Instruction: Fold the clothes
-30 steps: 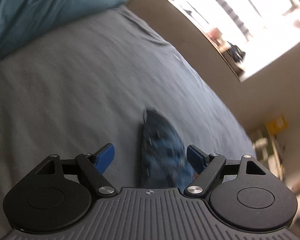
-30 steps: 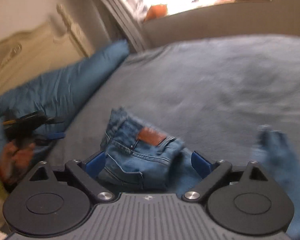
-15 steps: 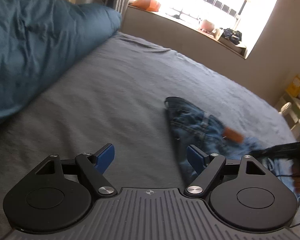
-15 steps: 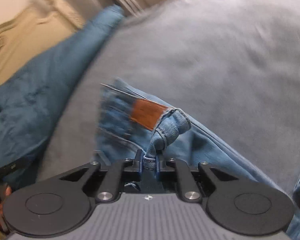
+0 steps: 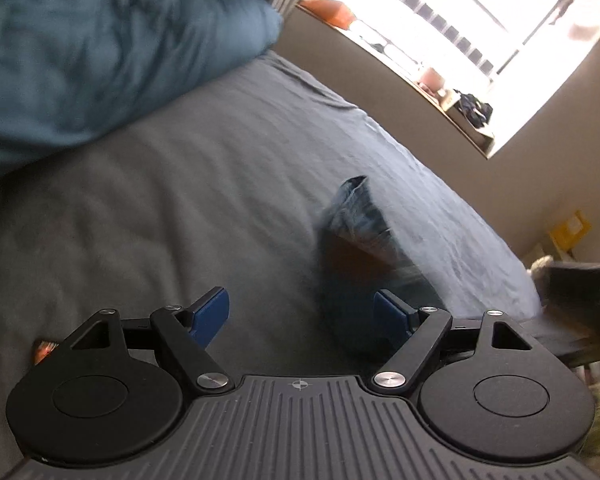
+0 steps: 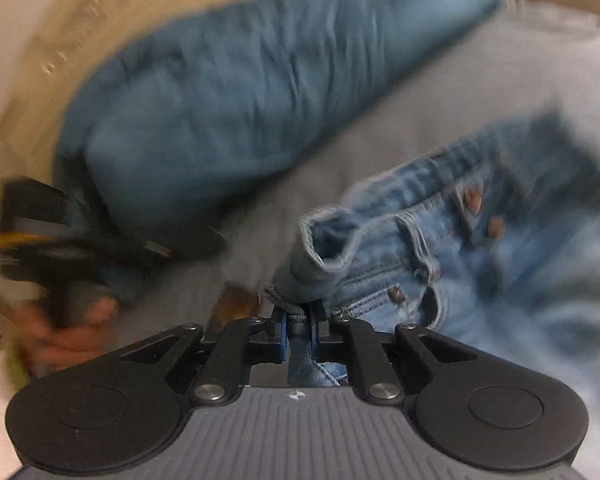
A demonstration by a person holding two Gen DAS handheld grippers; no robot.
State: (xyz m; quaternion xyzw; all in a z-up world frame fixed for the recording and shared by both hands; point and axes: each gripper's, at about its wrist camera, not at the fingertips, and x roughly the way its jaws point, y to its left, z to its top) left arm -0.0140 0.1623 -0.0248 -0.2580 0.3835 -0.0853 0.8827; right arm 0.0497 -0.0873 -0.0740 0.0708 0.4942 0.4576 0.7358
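While the right tool is clamped on a fold of the jeans at the waistband, the denim trails over the grey bed; the left tool stands apart, empty, jeans just ahead; a blue duvet lies beyond.

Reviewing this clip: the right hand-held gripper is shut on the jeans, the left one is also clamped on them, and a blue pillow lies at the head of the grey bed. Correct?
Not quite. The left hand-held gripper is open, with nothing between its blue pads, as the left wrist view shows. The rest stands: the right hand-held gripper is shut on the jeans, and a blue pillow lies at the head of the grey bed.
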